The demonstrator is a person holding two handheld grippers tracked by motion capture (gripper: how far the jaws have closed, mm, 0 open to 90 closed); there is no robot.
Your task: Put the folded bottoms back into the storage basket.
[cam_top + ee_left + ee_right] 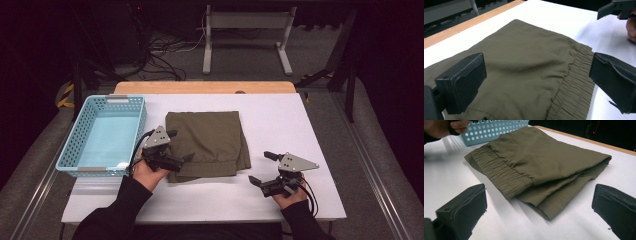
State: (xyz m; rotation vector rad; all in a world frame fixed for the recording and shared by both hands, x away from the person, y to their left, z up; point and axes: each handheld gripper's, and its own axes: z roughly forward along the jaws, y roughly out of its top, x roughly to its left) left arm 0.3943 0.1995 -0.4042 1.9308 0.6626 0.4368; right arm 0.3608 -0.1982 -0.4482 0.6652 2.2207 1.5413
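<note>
The folded olive garment lies mid-table, just beside the blue basket. The left gripper hovers spread over the garment's left edge. The right gripper is spread too, on bare white table well apart from the cloth.

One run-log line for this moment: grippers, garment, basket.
left gripper: open, over folded olive shorts | right gripper: open, on table beside shorts | blue basket: left of shorts

No readable text, labels, brands or numbers anywhere in these views.
</note>
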